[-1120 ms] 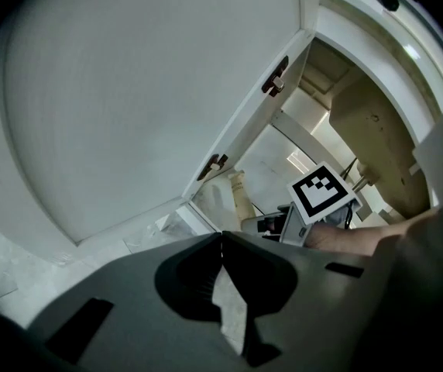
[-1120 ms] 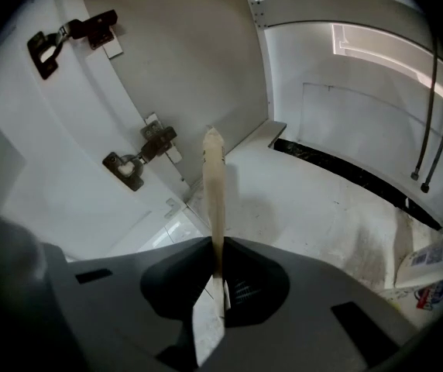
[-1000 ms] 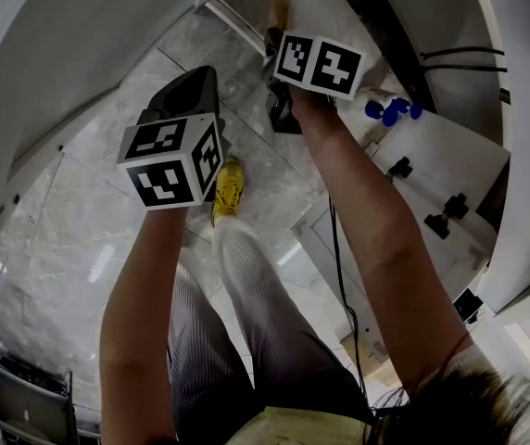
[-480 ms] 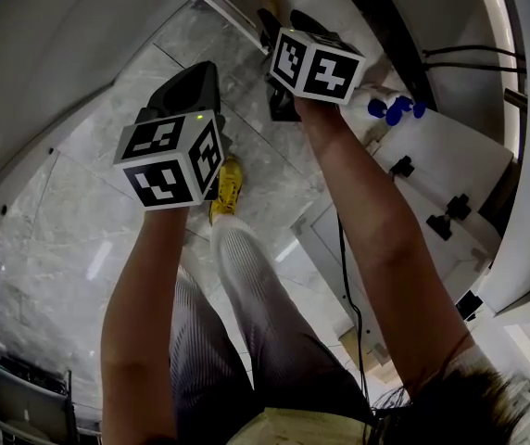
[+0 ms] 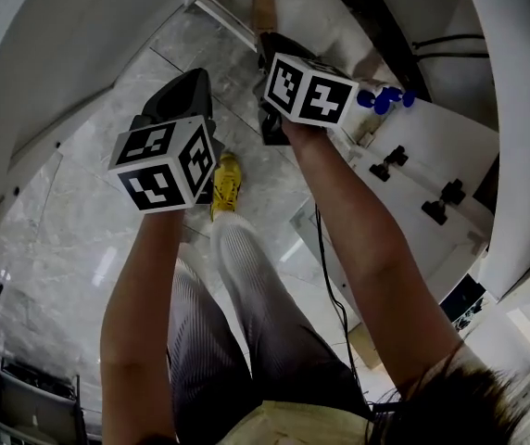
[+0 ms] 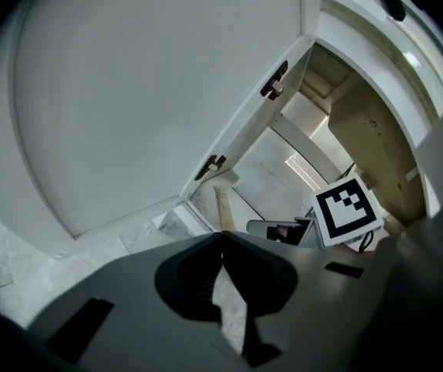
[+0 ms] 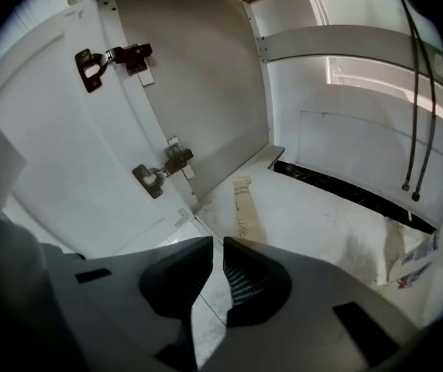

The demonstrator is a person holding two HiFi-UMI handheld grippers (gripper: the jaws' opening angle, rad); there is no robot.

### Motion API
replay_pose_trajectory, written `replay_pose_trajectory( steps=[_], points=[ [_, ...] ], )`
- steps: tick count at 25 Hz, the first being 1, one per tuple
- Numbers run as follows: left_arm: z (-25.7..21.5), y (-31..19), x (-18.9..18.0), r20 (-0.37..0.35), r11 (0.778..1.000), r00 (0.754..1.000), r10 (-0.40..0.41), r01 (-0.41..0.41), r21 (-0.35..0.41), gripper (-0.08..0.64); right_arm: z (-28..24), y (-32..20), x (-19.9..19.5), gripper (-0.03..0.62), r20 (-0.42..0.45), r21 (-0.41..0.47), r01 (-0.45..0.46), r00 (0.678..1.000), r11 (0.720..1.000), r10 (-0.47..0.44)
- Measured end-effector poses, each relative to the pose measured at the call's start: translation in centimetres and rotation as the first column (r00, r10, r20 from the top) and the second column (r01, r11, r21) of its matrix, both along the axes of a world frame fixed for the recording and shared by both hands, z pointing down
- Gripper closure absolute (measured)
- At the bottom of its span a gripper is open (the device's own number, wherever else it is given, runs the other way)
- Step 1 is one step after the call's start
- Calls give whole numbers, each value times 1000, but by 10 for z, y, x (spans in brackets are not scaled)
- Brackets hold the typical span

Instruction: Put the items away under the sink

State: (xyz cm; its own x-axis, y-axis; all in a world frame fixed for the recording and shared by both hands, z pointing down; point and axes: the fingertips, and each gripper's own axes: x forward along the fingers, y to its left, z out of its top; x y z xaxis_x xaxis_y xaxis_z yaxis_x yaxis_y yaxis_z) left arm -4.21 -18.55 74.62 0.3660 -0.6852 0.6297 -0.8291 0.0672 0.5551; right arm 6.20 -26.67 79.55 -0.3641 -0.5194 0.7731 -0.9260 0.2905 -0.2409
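One packet (image 7: 242,205) beyond closing right gripper (image 7: 214,242)

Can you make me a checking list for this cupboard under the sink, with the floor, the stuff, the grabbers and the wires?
Surface: white cupboard floor, mostly bare.
Job's things: tan packet lies flat on the cupboard floor; blue-capped bottles stand near the right side.
Clutter: nothing seen.
Grippers: left gripper shut, empty; right gripper has just been closing, a narrow gap left, nothing between.
Cables: two black hoses hang at the back wall; a black cable trails beside the right arm.
Surroundings: open door with hinges; grey tiled floor.
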Motion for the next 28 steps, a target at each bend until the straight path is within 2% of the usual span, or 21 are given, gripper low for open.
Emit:
replay_pose_trajectory(
  steps=[4, 8, 12, 17, 23, 28],
  points=[
    [-9, 6, 1, 12, 1000, 1000, 13, -13, -17, 522, -16, 13, 0, 544, 30, 8, -11, 1000, 1000, 10],
    [-25, 11, 5, 14, 999, 999, 45, -45, -4, 522, -33, 24, -1, 549, 48, 24, -29, 998, 999, 28],
    [-38, 21, 0, -14, 1000, 1000, 15, -16, -23, 522, -47, 37, -5, 549, 68, 24, -49, 997, 999, 47],
    [-55, 35, -8, 4, 999, 1000, 7, -7, -42, 522, -71, 49, -6, 552, 82, 34, -73, 994, 997, 70],
    [-84, 47, -7, 33, 998, 998, 46, -45, -42, 522, -111, 61, -15, 555, 80, 71, -30, 997, 997, 24],
    [-112, 46, -8, 34, 999, 998, 47, -46, -26, 522, -141, 70, -21, 557, 80, 91, -10, 997, 996, 2]
  ],
)
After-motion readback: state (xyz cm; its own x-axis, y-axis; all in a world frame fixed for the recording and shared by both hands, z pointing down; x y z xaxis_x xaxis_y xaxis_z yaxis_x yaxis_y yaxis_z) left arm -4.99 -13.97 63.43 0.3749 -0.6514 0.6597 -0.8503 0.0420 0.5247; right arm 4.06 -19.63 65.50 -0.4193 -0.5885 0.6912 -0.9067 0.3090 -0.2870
